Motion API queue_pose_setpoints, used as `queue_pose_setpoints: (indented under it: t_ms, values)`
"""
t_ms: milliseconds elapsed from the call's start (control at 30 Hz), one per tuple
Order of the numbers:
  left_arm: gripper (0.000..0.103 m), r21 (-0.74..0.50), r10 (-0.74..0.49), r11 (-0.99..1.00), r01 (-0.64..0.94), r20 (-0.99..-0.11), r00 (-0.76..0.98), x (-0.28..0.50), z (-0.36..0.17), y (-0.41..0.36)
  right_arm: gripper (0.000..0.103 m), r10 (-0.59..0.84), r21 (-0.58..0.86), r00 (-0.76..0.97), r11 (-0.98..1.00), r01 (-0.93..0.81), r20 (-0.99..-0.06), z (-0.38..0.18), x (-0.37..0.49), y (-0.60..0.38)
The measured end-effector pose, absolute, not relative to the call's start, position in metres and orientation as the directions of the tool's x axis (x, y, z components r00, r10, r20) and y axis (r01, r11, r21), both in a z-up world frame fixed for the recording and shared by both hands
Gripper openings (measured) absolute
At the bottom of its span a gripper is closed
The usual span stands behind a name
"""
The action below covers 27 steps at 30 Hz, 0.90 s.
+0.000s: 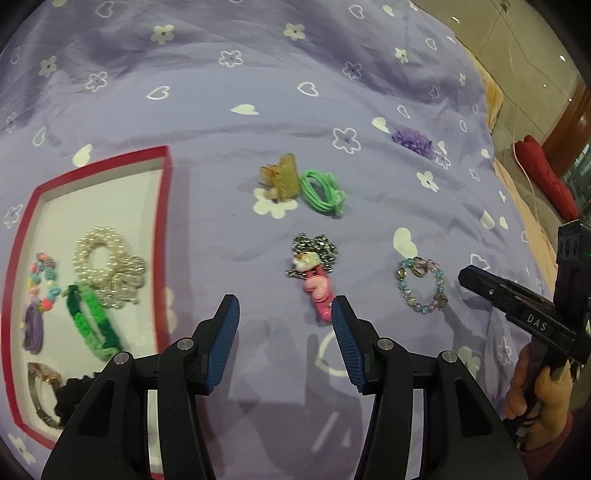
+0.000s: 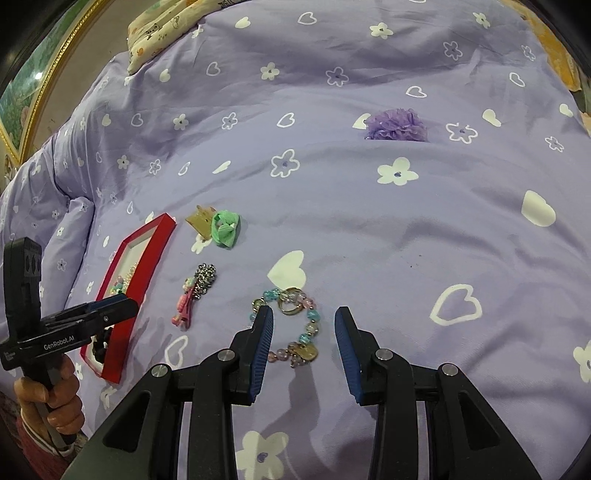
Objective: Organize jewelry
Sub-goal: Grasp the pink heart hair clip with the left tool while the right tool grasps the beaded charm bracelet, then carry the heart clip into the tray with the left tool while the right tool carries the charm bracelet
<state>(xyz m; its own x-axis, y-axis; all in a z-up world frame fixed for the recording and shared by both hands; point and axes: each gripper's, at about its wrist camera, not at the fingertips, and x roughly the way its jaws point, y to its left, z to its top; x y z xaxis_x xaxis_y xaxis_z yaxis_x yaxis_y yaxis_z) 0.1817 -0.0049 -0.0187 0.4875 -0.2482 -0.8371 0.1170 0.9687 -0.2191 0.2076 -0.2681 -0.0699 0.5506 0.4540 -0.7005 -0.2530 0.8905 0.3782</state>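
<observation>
1. Left gripper (image 1: 285,314): jaws apart, empty, above bare sheet; pink clip (image 1: 319,295) just beyond.
2. Right gripper (image 2: 303,325): jaws apart, empty, beaded bracelet (image 2: 291,325) lying between them.
3. Red tray (image 1: 168,206), far left, holds jewelry.

Purple flowered bedsheet (image 2: 332,221), yellow patterned pillow (image 2: 162,26), red cushion (image 1: 546,177)

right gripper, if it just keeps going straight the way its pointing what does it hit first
Most likely the pastel beaded bracelet on the purple bedspread. It lies just ahead of the right gripper, whose open jaws partly frame it, one pad overlapping its edge. Depth is unclear, so it might land on fabric beside it.
</observation>
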Motion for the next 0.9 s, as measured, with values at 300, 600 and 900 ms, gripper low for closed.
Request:
queue_pose_setpoints:
  t_ms: [300,600,900]
  values:
    - [0.051,-0.214,-0.258,0.966,0.148,-0.858,0.444,0.197,-0.038,-0.032,0.038,0.419,0.310,0.502,0.906,-0.288,-0.757,-0.088,0.218,-0.255]
    - [0.046,-0.181,-0.235,0.970,0.162,-0.868,0.438,0.206,-0.057,-0.042,0.031,0.371,0.234,0.526,0.922,-0.310,-0.766,-0.095,0.216,-0.247]
    - [0.016,-0.197,-0.256,0.965,0.174,-0.853,0.455,0.199,-0.054,-0.031,0.007,0.407,0.281,0.535,0.910,-0.304,-0.740,-0.090,0.212,-0.251]
